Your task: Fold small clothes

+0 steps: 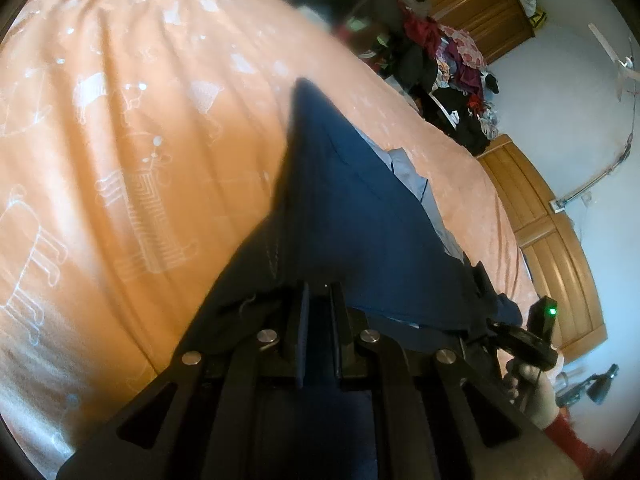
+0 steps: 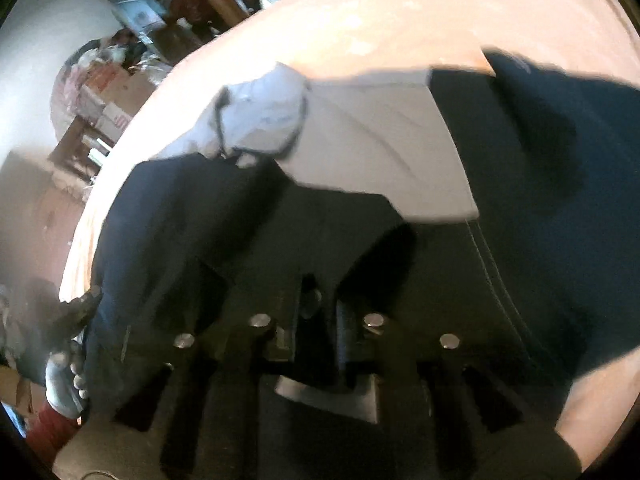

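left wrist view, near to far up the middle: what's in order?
Left gripper, jaws shut on the navy garment → its raised far corner → orange printed bedsheet → pile of clothes → wooden wardrobe.

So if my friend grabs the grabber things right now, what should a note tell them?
Left tool: shut on the navy garment, pinching its near edge.
Right tool: also shut on the navy garment, at another edge.
Where things are: the garment is partly lifted over the orange bedsheet, and its light grey lining shows. A pile of clothes sits at the far end of the bed.
Done: both edges are gripped.
Left: probably carry the held edges over, lay the fold flat, release, then finish folding. The pictures are blurry, so check the grip first.
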{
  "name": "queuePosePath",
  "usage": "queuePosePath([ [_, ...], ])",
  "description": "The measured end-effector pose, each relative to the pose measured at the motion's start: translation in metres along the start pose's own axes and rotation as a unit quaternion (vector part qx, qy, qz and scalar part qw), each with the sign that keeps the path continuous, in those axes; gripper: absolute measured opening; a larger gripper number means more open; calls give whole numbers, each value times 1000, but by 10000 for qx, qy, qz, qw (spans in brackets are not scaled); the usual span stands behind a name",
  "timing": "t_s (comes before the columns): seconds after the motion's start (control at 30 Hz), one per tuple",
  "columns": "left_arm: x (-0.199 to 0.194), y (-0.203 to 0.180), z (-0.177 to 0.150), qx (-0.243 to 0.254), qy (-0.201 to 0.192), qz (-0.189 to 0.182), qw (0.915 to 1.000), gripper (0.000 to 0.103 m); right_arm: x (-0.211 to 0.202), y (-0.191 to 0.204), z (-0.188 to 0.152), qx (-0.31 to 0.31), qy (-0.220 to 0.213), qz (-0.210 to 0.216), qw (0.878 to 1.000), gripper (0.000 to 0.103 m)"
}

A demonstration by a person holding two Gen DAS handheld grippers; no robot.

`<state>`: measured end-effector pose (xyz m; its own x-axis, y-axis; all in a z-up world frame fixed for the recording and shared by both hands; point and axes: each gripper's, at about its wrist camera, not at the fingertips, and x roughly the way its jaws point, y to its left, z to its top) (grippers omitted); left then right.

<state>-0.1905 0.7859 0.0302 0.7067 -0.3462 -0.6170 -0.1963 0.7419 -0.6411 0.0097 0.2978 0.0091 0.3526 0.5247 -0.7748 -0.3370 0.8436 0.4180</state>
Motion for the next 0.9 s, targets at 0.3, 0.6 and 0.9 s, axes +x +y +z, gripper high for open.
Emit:
queuePosePath([
  [0.3, -20, -2, -6, 19, -289, 296, 9991, 13, -8, -35, 10, -213, 82, -545, 9983, 6],
  [0.6, -82, 60, 22, -1310, -1207, 950, 9794, 19, -31, -37, -16, 44, -135, -397, 9991, 54],
  [0.9, -39, -43, 0, 2337, 612, 1906, 9515, 26, -31, -36, -41, 169, -404, -176, 9989, 63],
])
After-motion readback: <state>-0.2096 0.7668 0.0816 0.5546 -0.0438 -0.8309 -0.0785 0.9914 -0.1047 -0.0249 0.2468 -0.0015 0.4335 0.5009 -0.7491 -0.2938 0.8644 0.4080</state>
